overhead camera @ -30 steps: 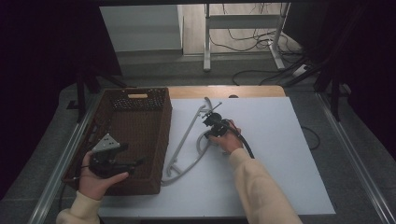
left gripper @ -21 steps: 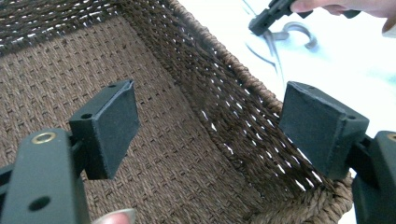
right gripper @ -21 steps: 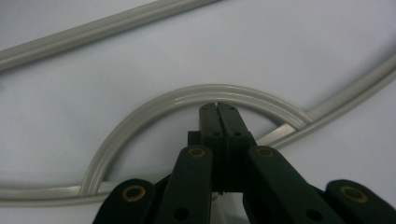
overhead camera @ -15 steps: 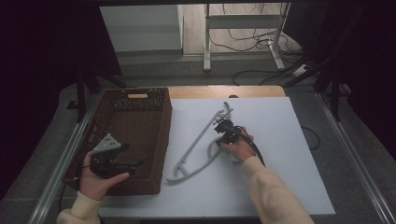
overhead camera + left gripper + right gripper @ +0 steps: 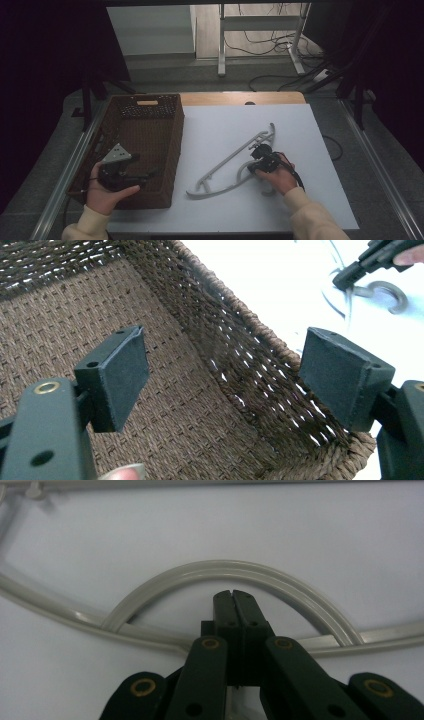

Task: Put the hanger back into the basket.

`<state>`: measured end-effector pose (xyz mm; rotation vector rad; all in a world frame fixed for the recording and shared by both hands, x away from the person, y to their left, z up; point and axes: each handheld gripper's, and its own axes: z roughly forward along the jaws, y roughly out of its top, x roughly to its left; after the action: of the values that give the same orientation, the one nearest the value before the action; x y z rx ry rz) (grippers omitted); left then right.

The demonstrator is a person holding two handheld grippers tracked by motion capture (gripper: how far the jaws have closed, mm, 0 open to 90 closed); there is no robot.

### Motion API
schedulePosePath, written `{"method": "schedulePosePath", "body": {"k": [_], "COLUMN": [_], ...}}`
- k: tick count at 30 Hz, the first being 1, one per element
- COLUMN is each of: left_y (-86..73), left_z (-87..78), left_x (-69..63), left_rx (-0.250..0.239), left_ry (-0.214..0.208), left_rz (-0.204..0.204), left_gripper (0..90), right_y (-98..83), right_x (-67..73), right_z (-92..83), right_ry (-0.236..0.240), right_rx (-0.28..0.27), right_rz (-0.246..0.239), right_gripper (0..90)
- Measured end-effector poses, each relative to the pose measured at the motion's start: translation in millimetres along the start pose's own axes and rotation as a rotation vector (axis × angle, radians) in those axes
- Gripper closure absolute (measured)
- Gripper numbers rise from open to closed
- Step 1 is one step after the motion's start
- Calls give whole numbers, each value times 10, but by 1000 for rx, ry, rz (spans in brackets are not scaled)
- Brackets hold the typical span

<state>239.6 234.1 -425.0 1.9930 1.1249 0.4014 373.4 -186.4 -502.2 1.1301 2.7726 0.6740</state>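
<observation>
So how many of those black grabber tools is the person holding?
2: the left gripper is over the brown basket's near end, and the right gripper is shut at the grey hanger on the white table.

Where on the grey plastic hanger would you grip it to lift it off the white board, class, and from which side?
Probably the arched bar of the hanger, where the shut right gripper now sits. The hanger lies flat, so come from above with the jaws straddling the thin rail; the open space inside the arch leaves room for one jaw.
</observation>
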Motion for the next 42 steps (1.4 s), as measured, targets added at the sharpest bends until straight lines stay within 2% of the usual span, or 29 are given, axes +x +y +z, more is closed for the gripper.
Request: {"method": "schedulePosePath", "body": {"k": [9, 10, 15, 17, 18, 20, 21, 23, 24, 26, 28, 29, 30, 31, 34, 38, 40, 41, 42], "left_y": [4, 2, -2, 2, 6, 7, 8, 6, 5, 6, 9, 12, 19, 19, 24, 28, 31, 31, 33], "left_z": [7, 10, 24, 18, 8, 3, -2, -5, -2, 1, 6, 8, 14, 14, 33, 41, 42, 42, 41], "left_x": [-11, -9, -14, -22, -28, -30, -30, -32, -37, -38, -48, -53, -61, -61, -58, -62, -70, -76, -81], "left_rx": [3, 3, 6, 5, 1, -2, -3, -4, -4, -2, -1, -2, -5, -5, -1, 2, 2, 3, 3], "left_ry": [-5, -3, -5, -5, -5, -6, -6, -6, -9, -11, -14, -17, -20, -20, -22, -22, -21, -20, -20], "left_rz": [7, 5, 3, 8, 11, 9, 10, 12, 14, 17, 19, 21, 22, 22, 25, 25, 27, 27, 27], "left_gripper": [197, 197, 197, 197, 197, 198, 198, 198, 198, 198, 198, 198, 198, 198, 198, 198, 198, 198, 198], "right_y": [-236, -280, -299, -296, -307, -355, -355, -499, -562, -627, -828, -828, -951, -951, -1111, -1154, -1166, -1166, -1160], "right_x": [46, 57, 45, 40, 38, 39, 39, 35, 28, 20, -19, -19, -26, -26, -49, -96, -131, -131, -151], "right_z": [-118, -131, -142, -189, -313, -473, -473, -676, -724, -766, -855, -855, -902, -902, -973, -997, -985, -985, -965], "right_ry": [3, 4, 8, 6, 10, 11, 11, -3, -9, -17, -27, -27, -38, -38, -61, -67, -60, -60, -51], "right_rx": [9, -4, -12, -41, -91, -147, -147, -212, -226, -233, -250, -250, -251, -251, -258, -264, -267, -267, -281], "right_rz": [-1, 6, 11, 15, 32, 49, 49, 86, 101, 118, 159, 159, 188, 188, 210, 221, 212, 212, 183], "right_gripper": [900, 900, 900, 900, 900, 900, 900, 900, 900, 900, 899, 899, 899, 899, 899, 893, 832, 832, 633]}}
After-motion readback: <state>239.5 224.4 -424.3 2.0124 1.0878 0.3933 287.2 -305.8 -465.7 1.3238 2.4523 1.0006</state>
